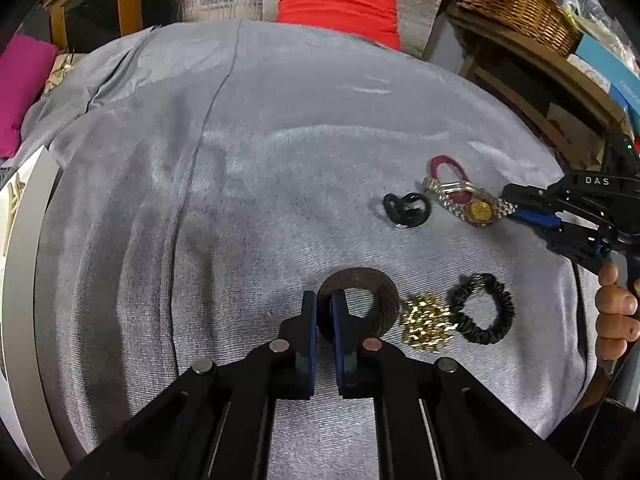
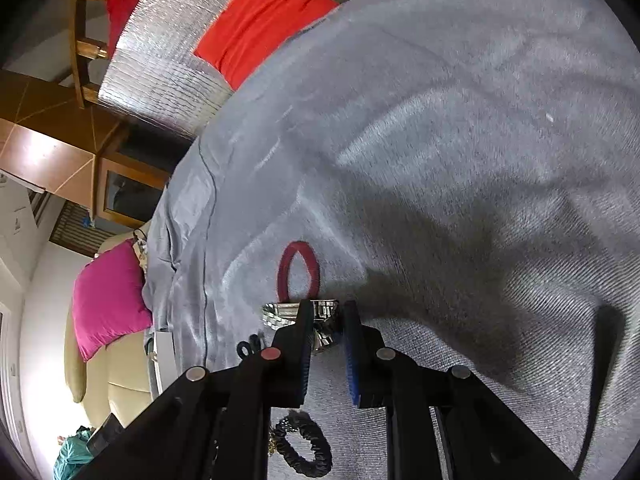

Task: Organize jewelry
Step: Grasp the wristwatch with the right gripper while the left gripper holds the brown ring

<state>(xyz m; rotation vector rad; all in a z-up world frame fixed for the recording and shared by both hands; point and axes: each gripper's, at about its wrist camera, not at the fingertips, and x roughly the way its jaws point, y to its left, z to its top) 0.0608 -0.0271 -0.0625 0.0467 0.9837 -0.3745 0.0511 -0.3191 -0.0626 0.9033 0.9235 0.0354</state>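
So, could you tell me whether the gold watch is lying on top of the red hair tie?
Yes, the gold watch has its band crossing over the lower part of the red hair tie on the grey cloth.

Four hair bands [image 1: 482, 308], watch [image 1: 478, 209], chain [image 1: 428, 322]
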